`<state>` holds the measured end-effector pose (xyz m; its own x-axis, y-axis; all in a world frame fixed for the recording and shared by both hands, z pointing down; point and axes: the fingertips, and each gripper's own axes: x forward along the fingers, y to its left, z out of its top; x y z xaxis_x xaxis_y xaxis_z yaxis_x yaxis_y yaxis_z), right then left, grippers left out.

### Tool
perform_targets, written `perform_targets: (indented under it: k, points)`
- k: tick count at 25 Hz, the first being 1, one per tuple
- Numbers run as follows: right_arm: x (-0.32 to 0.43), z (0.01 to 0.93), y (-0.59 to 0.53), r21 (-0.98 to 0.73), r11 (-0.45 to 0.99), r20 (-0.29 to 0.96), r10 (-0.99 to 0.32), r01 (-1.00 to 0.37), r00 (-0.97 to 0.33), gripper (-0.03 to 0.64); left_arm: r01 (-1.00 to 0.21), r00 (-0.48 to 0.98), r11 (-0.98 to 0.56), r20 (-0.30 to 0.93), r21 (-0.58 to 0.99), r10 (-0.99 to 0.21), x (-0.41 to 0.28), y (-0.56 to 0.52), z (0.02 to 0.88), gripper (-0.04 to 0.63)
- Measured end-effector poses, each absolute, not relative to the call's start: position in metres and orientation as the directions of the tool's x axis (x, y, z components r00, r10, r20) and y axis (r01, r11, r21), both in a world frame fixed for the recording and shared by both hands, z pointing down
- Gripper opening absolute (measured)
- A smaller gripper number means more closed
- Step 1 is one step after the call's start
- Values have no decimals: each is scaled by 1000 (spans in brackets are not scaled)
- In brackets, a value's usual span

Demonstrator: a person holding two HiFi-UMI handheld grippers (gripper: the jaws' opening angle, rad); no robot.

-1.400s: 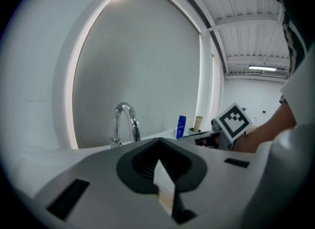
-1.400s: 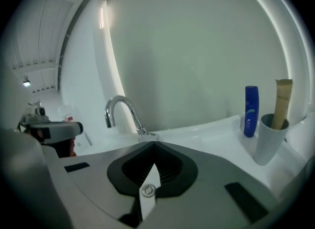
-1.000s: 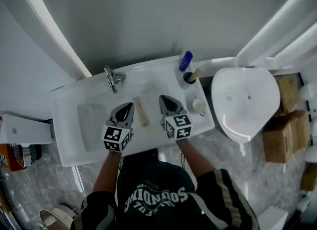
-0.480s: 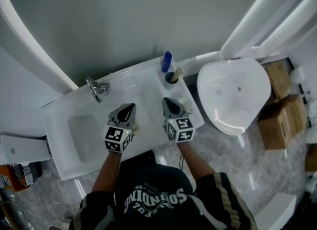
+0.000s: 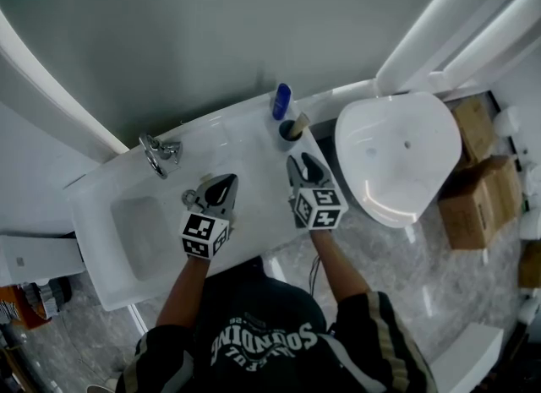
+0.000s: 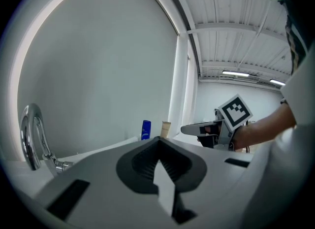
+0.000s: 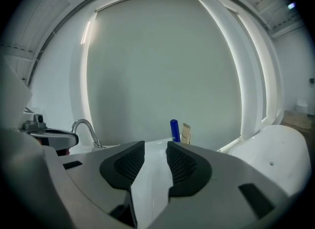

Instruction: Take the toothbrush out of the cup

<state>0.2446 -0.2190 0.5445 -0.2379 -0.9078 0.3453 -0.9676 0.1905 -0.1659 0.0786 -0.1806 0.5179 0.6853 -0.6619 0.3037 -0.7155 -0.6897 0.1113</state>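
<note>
White basin fills the head view. At its far right corner stands the dark cup, with the pale wooden toothbrush in it and a blue bottle just behind the cup. The right gripper is near the cup's front and closer to it than a second ago. The left gripper is well to the cup's left. In the left gripper view the jaws are pressed together, empty. In the right gripper view the jaws have just been opening. They stand apart with nothing between them, and the toothbrush shows ahead, past their tips.
</note>
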Motion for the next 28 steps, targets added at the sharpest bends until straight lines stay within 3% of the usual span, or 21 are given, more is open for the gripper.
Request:
perform_targets:
  k: [13,23,25,28]
  points:
    - [303,604,-315,-135,32,527,-844,-990,-99,123,-732,667,-672,325,116,-671,57,-180,523,-3]
    - [304,617,-336,-66,-14,550,-835,-998,-25,121,-781,612,-613,341,119,-714,18,-182,524,-3]
    - [305,617,-337,-56,-18,554,-832,-998,-16,71,-786,606,-607,341,119,-718,15,-181,524,-3]
    - [307,613,-336,-52,-13,541,-841,-999,-17,55,-790,601,-601,340,118,-723,12,-178,524,-3]
